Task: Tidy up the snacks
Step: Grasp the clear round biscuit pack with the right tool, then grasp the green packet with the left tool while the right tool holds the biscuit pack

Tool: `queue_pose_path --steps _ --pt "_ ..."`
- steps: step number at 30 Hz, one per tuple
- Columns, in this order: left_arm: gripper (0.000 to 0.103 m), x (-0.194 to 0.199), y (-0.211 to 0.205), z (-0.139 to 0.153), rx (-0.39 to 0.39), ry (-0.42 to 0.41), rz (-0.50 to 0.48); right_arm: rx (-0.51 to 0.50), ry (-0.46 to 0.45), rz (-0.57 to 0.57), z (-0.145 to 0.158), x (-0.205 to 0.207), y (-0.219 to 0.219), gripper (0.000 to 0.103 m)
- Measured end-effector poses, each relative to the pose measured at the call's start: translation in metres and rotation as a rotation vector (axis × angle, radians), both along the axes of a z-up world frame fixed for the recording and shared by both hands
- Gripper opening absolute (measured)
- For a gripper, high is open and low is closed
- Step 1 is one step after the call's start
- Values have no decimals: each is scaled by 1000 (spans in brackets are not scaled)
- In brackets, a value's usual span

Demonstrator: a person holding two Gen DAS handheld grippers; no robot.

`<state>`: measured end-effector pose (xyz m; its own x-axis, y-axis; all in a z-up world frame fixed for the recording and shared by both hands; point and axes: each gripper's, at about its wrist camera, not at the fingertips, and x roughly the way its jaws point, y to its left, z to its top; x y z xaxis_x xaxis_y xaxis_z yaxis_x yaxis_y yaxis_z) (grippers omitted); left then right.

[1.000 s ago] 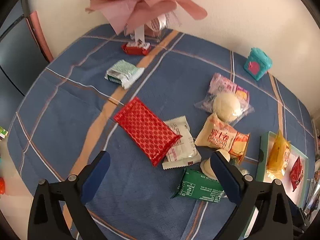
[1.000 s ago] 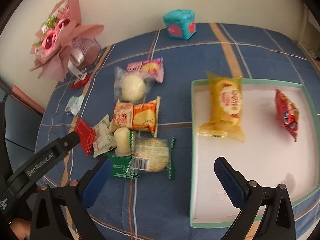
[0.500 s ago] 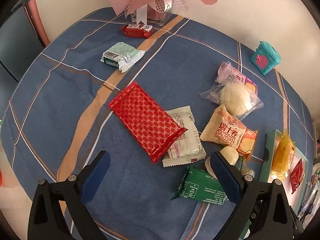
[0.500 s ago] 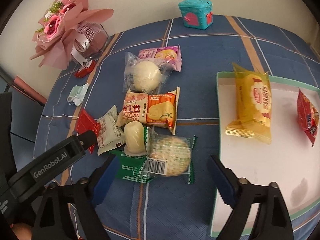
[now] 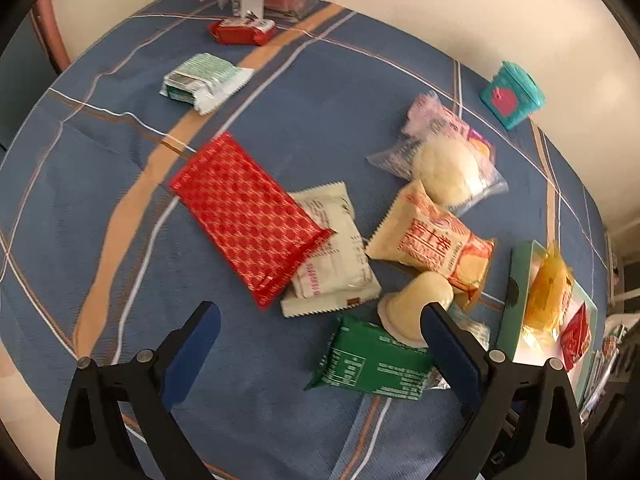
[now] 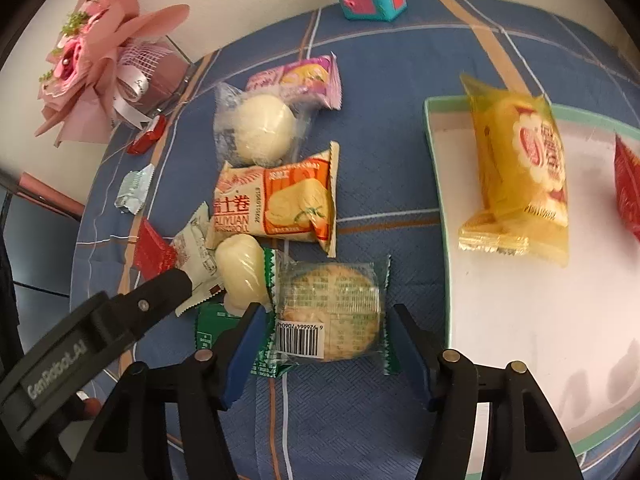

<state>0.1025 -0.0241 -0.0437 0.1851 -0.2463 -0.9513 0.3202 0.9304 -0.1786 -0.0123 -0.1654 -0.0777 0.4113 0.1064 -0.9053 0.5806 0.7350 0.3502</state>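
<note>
On the counter (image 6: 400, 80), at the tray's (image 6: 434, 184) nine o'clock, the right gripper (image 6: 326, 350) had just narrowed around the round cracker packet (image 6: 330, 312), not yet pinching; pickup looked imminent.

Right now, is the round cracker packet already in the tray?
No, the round cracker packet lies on the tablecloth, left of the tray.

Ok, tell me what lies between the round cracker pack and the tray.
Nothing: in the right wrist view only bare blue tablecloth separates the round cracker pack from the tray.
</note>
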Motion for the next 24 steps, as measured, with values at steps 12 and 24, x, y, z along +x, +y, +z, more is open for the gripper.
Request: queue_pose_path --steps 12,24 --pt "100 -7 -19 -16 7 65 -43 -7 28 3 1 -8 -3 55" --pt "100 -21 -56 -41 57 120 -112 -19 61 42 1 -14 7 55"
